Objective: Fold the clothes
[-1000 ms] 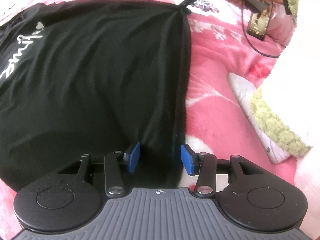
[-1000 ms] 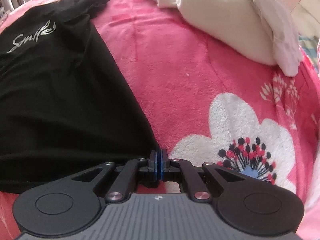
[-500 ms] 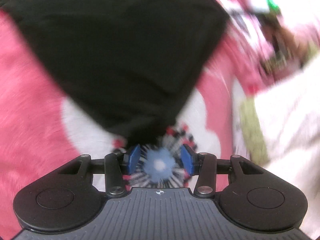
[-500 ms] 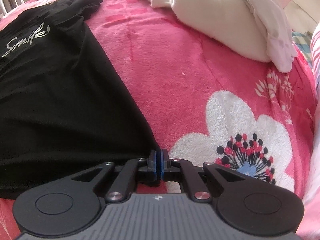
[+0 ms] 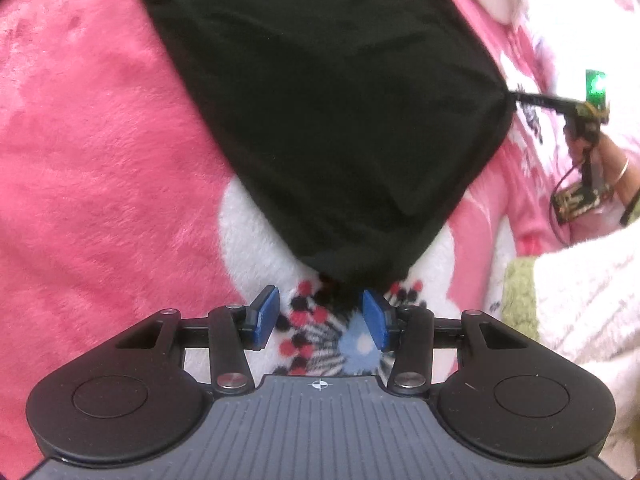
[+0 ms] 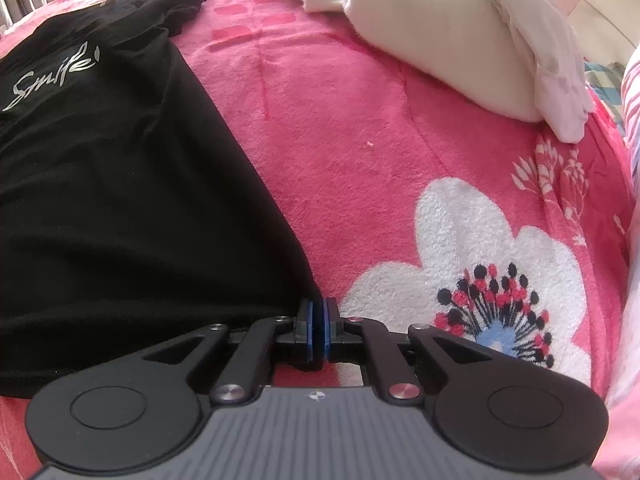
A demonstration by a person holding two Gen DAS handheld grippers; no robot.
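A black T-shirt [image 6: 120, 200] with a white "Smile" print lies flat on a pink flowered blanket [image 6: 360, 140]. My right gripper [image 6: 319, 320] is shut on the shirt's near corner, with black cloth pinched between the blue pads. In the left wrist view that same right gripper [image 5: 516, 95] grips the shirt's [image 5: 340, 120] far right corner. My left gripper [image 5: 320, 316] stands open just above the blanket's white flower. Another corner of the shirt ends right in front of its blue pads [image 5: 266, 316], and nothing is pressed between them.
A white pillow with pale cloth draped on it [image 6: 440, 40] lies at the back right of the blanket. A white fluffy garment with green trim [image 5: 568, 300] lies right of my left gripper. A person's hand with a bangle [image 5: 616, 168] holds the right gripper.
My left gripper has rolled and slid off the shirt's edge, which lay between its pads, to the shirt's corner over the flower. The right gripper has kept still on its corner.
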